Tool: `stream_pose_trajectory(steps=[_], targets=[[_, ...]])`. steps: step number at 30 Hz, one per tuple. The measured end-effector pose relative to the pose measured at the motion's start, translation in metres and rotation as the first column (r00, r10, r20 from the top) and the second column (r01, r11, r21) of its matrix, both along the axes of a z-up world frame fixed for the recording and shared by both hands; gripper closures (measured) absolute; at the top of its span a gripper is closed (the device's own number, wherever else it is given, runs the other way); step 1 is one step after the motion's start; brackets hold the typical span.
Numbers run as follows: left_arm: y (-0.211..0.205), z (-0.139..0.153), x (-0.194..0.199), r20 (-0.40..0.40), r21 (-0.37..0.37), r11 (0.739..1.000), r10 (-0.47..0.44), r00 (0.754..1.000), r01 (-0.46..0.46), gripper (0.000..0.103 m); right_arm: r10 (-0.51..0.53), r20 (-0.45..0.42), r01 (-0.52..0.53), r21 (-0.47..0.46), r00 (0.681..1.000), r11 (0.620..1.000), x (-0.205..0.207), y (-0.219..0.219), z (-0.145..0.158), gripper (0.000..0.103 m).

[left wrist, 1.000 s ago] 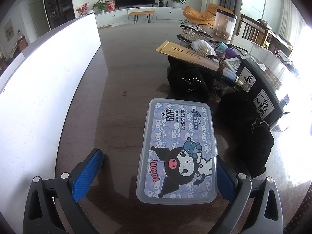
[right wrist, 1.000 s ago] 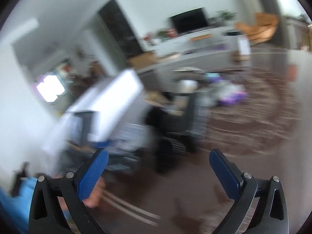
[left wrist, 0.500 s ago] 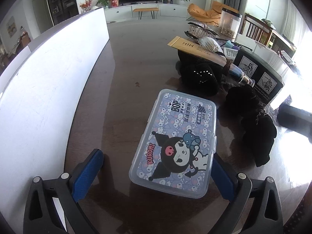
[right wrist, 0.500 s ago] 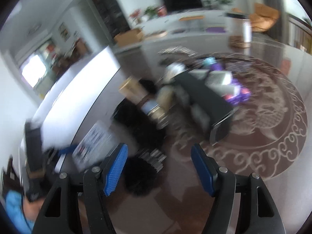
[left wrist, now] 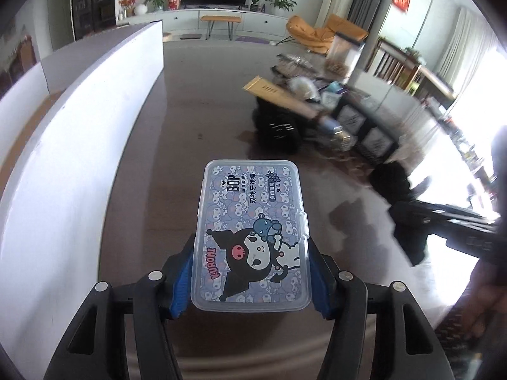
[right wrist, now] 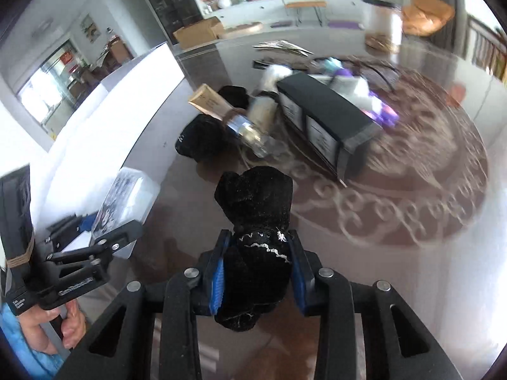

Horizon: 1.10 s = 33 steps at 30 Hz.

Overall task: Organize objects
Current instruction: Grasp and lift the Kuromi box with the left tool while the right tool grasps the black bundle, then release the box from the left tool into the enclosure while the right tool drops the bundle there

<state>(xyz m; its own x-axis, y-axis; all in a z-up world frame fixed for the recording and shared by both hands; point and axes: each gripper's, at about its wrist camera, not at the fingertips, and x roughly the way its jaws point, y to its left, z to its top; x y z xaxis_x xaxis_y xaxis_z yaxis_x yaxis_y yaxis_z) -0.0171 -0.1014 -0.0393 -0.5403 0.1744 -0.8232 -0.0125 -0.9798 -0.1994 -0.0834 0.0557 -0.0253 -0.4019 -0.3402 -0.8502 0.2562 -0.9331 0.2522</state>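
Note:
A clear plastic floss-pick box [left wrist: 252,234] with a cartoon lid sits between the blue pads of my left gripper [left wrist: 250,272]. Its jaws are closing and the pads press on the box's long sides, lifting it off the dark table [left wrist: 196,120]. In the right wrist view my right gripper [right wrist: 257,269] has its jaws closing on a black velvet pouch [right wrist: 256,209], which bulges up between the pads. The same box [right wrist: 126,196] and the left gripper's frame [right wrist: 82,262] show at the left of that view, held by a hand [right wrist: 68,329].
A white board [left wrist: 79,145] stands along the table's left side. Further back lie a gold tube box [left wrist: 279,98], another black pouch [left wrist: 279,129], a silver-capped bottle [right wrist: 250,129], a black carton [right wrist: 326,117] and several small packets. A patterned mat [right wrist: 412,183] covers the right part.
My left gripper closed from wide open onto the box and raised it. My right gripper swung down over the table and closed on the black pouch.

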Motion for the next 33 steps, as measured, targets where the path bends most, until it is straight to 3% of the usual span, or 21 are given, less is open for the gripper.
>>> stream_pose_trajectory(steps=[3, 6, 9, 11, 15, 16, 17, 19, 21, 23, 25, 28, 29, 30, 33], targets=[[-0.009, 0.045, 0.019, -0.069, 0.081, 0.997, 0.003, 0.998, 0.003, 0.043, -0.010, 0.015, 0.010, -0.034, 1.000, 0.999, 0.004, 0.002, 0.023, 0.068], [-0.050, 0.100, 0.039, -0.177, 0.063, 0.996, 0.077, 0.981, -0.067, 0.043, 0.062, -0.059, -0.066, -0.073, 0.996, 0.995, 0.017, -0.028, 0.064, 0.068], [-0.096, 0.121, 0.051, -0.201, 0.029, 0.984, 0.176, 0.964, -0.173, 0.043, 0.174, -0.154, -0.198, -0.152, 0.973, 0.968, 0.024, -0.087, 0.116, 0.068], [-0.133, 0.122, 0.057, -0.195, -0.025, 0.962, 0.264, 0.945, -0.274, 0.043, 0.266, -0.194, -0.304, -0.204, 0.944, 0.931, 0.031, -0.139, 0.143, 0.068], [-0.196, 0.092, 0.054, -0.085, -0.125, 0.898, 0.414, 0.906, -0.422, 0.043, 0.405, -0.202, -0.443, -0.209, 0.892, 0.872, 0.037, -0.232, 0.151, 0.066], [-0.202, 0.084, 0.051, -0.062, -0.159, 0.885, 0.434, 0.899, -0.438, 0.043, 0.444, -0.187, -0.477, -0.198, 0.876, 0.856, 0.035, -0.258, 0.144, 0.060], [-0.208, 0.077, 0.049, -0.045, -0.193, 0.869, 0.457, 0.888, -0.457, 0.040, 0.465, -0.164, -0.491, -0.196, 0.870, 0.849, 0.033, -0.273, 0.137, 0.046], [-0.214, 0.068, 0.045, -0.021, -0.223, 0.848, 0.488, 0.873, -0.480, 0.038, 0.463, -0.136, -0.482, -0.199, 0.876, 0.853, 0.028, -0.283, 0.125, 0.031], [-0.206, 0.069, 0.045, -0.040, -0.196, 0.850, 0.492, 0.870, -0.489, 0.034, 0.434, -0.173, -0.464, -0.209, 0.884, 0.861, 0.032, -0.272, 0.125, 0.030], [-0.191, 0.073, 0.044, -0.068, -0.166, 0.860, 0.479, 0.875, -0.483, 0.029, 0.398, -0.222, -0.437, -0.173, 0.890, 0.883, 0.040, -0.250, 0.128, 0.018], [-0.168, 0.078, 0.044, -0.096, -0.104, 0.893, 0.429, 0.898, -0.437, 0.029, 0.345, -0.281, -0.388, -0.112, 0.895, 0.915, 0.051, -0.216, 0.129, 0.008], [-0.110, 0.089, 0.039, -0.128, 0.019, 0.964, 0.264, 0.956, -0.264, 0.023, 0.229, -0.348, -0.235, 0.026, 0.909, 0.972, 0.057, -0.148, 0.105, 0.003], [-0.090, 0.091, 0.039, -0.133, 0.040, 0.978, 0.209, 0.969, -0.205, 0.014, 0.183, -0.343, -0.163, 0.085, 0.921, 0.983, 0.057, -0.121, 0.088, 0.003], [-0.062, 0.091, 0.036, -0.133, 0.056, 0.989, 0.143, 0.981, -0.137, 0.005, 0.152, -0.328, -0.116, 0.128, 0.932, 0.985, 0.056, -0.099, 0.073, 0.003], [0.019, 0.065, 0.013, -0.088, 0.059, 0.997, -0.036, 0.995, 0.041, 0.001, 0.040, -0.254, 0.027, 0.253, 0.966, 0.967, 0.055, -0.039, 0.028, 0.003]])
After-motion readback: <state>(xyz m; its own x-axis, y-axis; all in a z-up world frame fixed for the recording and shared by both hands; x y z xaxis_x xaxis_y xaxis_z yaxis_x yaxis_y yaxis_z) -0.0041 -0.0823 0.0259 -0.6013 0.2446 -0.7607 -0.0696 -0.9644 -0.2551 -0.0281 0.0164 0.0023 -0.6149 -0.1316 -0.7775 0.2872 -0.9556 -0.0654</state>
